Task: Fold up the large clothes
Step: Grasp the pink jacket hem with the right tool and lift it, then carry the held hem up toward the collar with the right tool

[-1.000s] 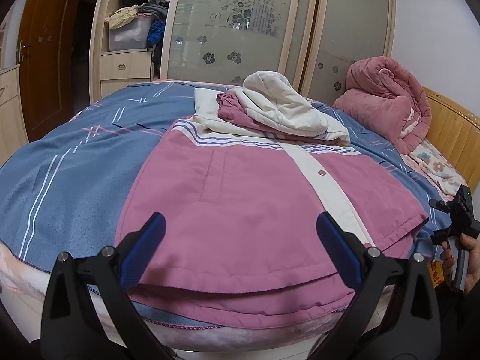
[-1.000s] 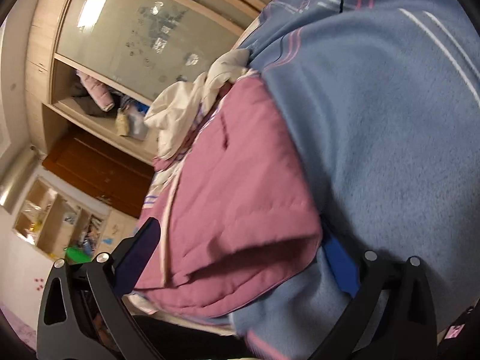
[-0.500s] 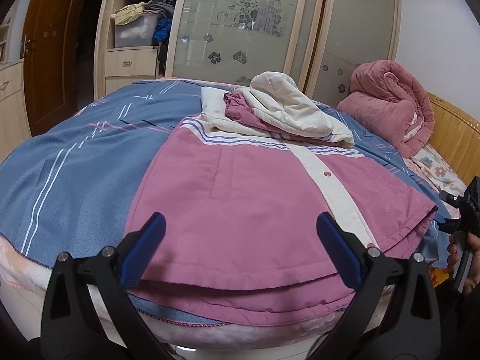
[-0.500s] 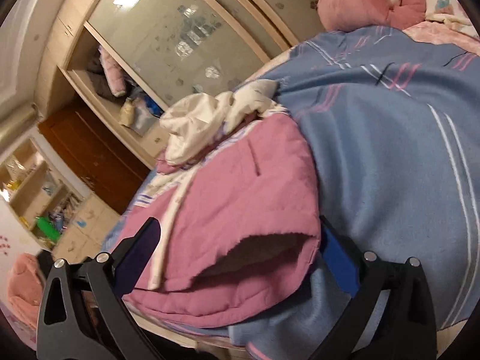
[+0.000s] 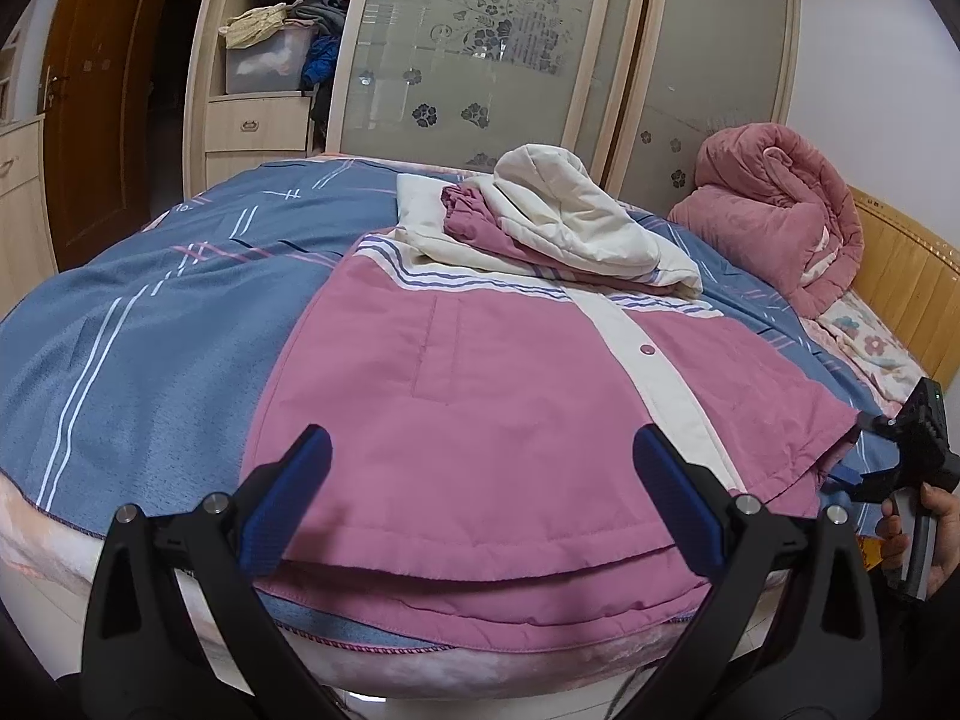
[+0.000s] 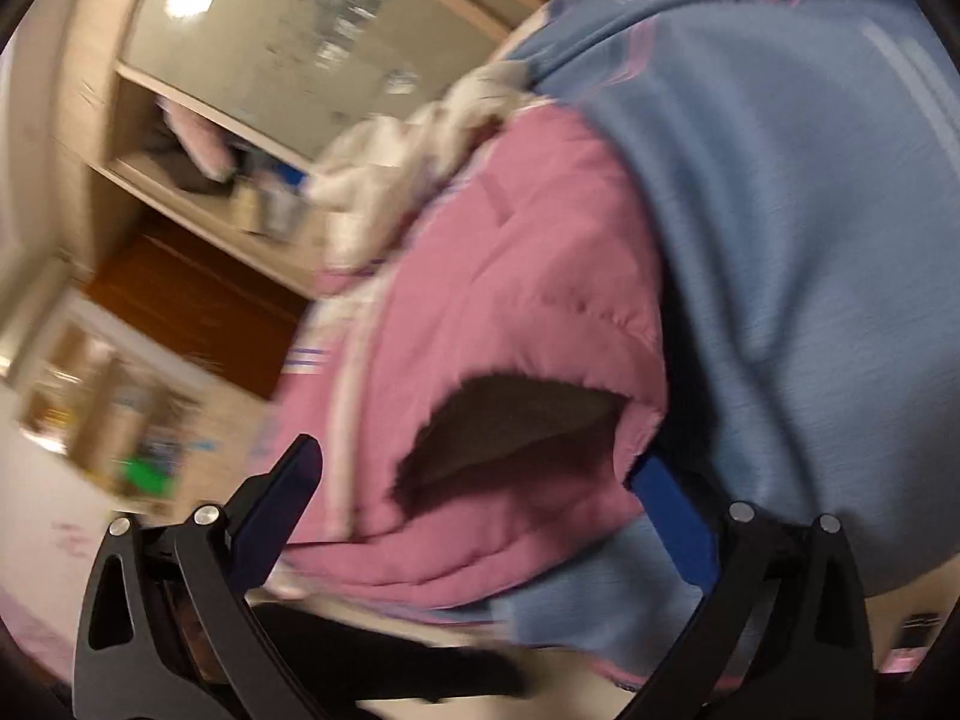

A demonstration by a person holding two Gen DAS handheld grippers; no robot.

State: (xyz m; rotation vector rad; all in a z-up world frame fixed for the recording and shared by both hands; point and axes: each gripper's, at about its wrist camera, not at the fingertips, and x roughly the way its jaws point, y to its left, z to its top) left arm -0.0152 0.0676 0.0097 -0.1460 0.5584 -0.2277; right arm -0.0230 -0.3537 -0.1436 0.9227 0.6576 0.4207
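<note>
Left tongs [image 5: 477, 504] wide open, blue pads hovering over the near hem of the pink jacket [image 5: 480, 420], nothing between them. Right tongs [image 6: 480, 516] also spread open; the jacket's lower right corner sits in the gap between the fingers, right pad just beside or under the hem, contact unclear because that view is motion-blurred. In the left wrist view the right tongs show at the right edge of the frame, held by a hand [image 5: 936, 534], tip right at the jacket's corner. Jacket lies flat, front up, in the centre of the frame on the bed with its blue striped bedsheet [image 5: 150, 312], cream placket with a snap running down the middle, hem at the bed's near edge. Cream hood [image 5: 570, 222] and bunched sleeves piled on the collar end, upper centre. Rolled pink quilt [image 5: 774, 204] at upper right by the wooden headboard [image 5: 906, 294]. Wardrobe with frosted sliding doors [image 5: 480, 48] across the top of the frame.
</note>
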